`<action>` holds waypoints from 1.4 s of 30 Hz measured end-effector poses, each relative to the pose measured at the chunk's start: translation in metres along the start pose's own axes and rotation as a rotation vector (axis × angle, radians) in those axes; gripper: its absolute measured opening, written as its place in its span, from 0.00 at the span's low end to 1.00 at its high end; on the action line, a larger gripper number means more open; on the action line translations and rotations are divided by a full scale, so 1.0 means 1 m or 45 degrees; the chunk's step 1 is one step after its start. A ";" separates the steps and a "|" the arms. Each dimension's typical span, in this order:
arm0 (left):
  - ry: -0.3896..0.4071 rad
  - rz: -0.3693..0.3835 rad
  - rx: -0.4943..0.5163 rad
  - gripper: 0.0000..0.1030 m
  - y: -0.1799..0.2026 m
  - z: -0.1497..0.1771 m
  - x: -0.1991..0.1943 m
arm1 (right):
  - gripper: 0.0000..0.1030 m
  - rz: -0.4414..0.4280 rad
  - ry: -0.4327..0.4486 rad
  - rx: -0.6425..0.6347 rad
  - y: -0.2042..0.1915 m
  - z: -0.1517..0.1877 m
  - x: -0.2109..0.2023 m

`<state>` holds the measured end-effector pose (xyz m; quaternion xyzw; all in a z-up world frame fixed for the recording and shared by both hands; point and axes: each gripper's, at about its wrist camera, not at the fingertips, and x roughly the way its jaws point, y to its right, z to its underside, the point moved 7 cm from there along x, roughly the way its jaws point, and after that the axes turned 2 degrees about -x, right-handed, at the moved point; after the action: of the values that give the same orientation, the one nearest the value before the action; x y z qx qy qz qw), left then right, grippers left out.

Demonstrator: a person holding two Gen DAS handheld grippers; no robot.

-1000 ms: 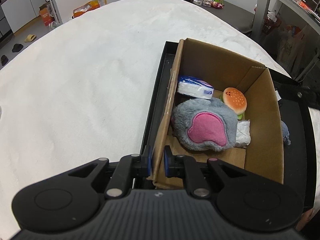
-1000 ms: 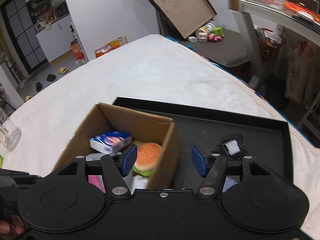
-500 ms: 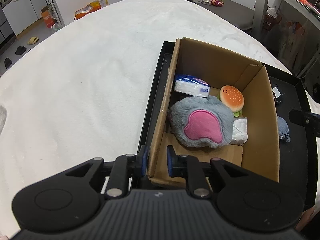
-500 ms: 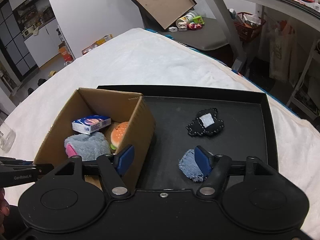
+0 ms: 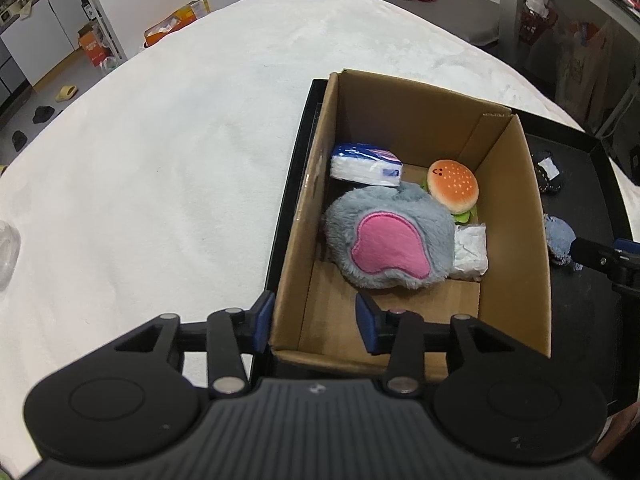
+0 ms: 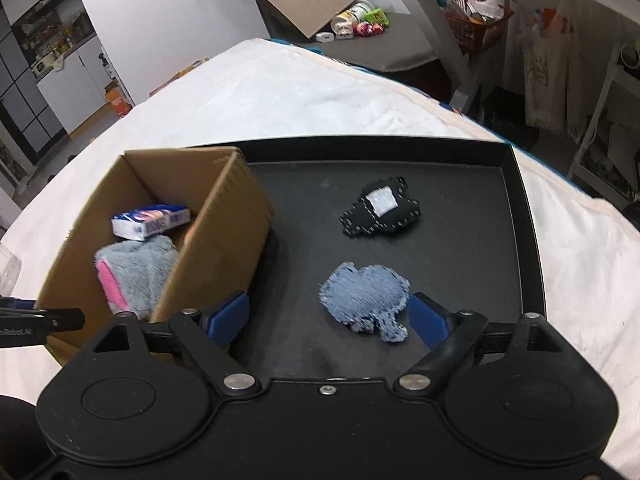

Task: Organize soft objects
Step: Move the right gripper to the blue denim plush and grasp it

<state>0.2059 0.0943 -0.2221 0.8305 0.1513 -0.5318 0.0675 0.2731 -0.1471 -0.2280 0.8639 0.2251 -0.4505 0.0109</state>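
A cardboard box (image 5: 516, 240) stands at the left end of a black tray (image 6: 520, 220). It holds a grey-and-pink plush (image 5: 384, 240), a burger plush (image 5: 452, 184), a tissue pack (image 5: 364, 164) and a white packet (image 5: 472, 248). My left gripper (image 5: 314, 318) straddles the box's near left wall. Its jaws are opening and the pads stand off the cardboard. On the tray floor lie a blue denim plush (image 6: 364, 296) and a black plush with a white patch (image 6: 380, 210). My right gripper (image 6: 328, 316) hangs low over the denim plush. Its jaws are opening, with the plush between the fingers and untouched.
The tray rests on a white fluffy cover (image 5: 180, 160) that spreads far to the left. A clear glass jar (image 5: 6, 248) sits at the left edge. A metal table leg (image 6: 448, 52) and a cluttered floor lie beyond the far edge.
The left jaws have let go of the box wall and spread apart. The right gripper has swung from above the box to low over the denim plush, and its jaws have widened.
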 end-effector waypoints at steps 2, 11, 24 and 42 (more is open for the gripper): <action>-0.006 -0.014 0.011 0.43 0.001 0.000 0.001 | 0.84 -0.001 -0.005 0.017 0.006 0.002 0.004; -0.029 -0.074 0.038 0.47 0.008 -0.003 0.007 | 0.84 -0.015 -0.003 0.078 0.021 0.002 0.022; -0.074 -0.168 0.090 0.51 0.015 -0.008 0.015 | 0.84 -0.044 -0.033 0.118 0.029 0.006 0.052; -0.105 -0.210 0.132 0.51 0.022 -0.010 0.014 | 0.45 -0.050 -0.037 0.097 0.034 0.012 0.046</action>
<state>0.2274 0.0791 -0.2314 0.7950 0.1887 -0.5763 -0.0133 0.3000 -0.1625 -0.2778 0.8525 0.2244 -0.4713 -0.0273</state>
